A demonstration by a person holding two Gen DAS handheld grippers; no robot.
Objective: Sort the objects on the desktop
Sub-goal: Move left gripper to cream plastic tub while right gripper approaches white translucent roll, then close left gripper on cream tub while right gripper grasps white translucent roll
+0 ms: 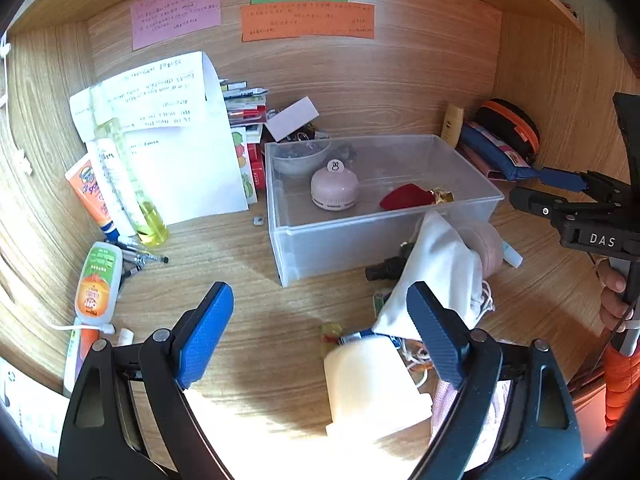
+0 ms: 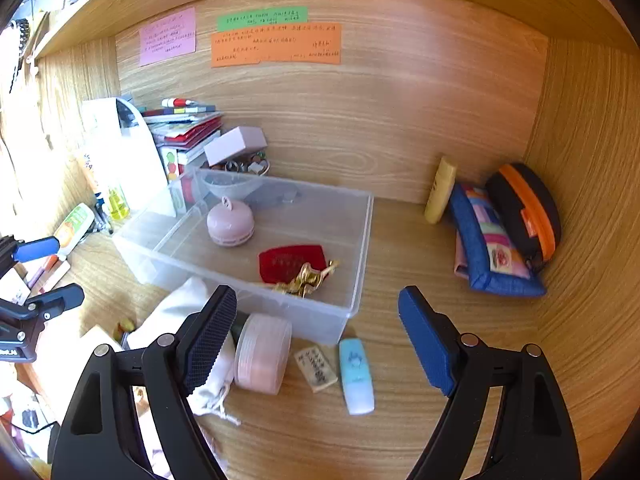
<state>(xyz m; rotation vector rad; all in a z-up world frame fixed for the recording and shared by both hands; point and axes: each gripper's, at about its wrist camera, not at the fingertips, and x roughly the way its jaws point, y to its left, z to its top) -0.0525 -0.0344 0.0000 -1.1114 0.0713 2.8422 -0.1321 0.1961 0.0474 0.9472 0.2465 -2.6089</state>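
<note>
So, left gripper: jaws spread wide with nothing between them, low in the frame above bare desk, a white bottle just under it.
Right gripper: released too, hanging over the desk in front of the bin, nothing pinched.
Bin: clear plastic, centre of the frame, open top; it looks like the collecting place, since a pink round gadget and a red pouch with gold trinkets already lie inside.
Loose things: a pink jar on its side touching the bin's front wall, a wooden tag beside it, a blue tube further right.
Blue tube axis: long axis runs roughly up-down in the frame, white cap toward the bottom edge.
Cloth bag: slumped left of the jar, partly behind the right gripper's left finger.
Likely next: probably one of these front items, which lie between the open fingers.
</note>
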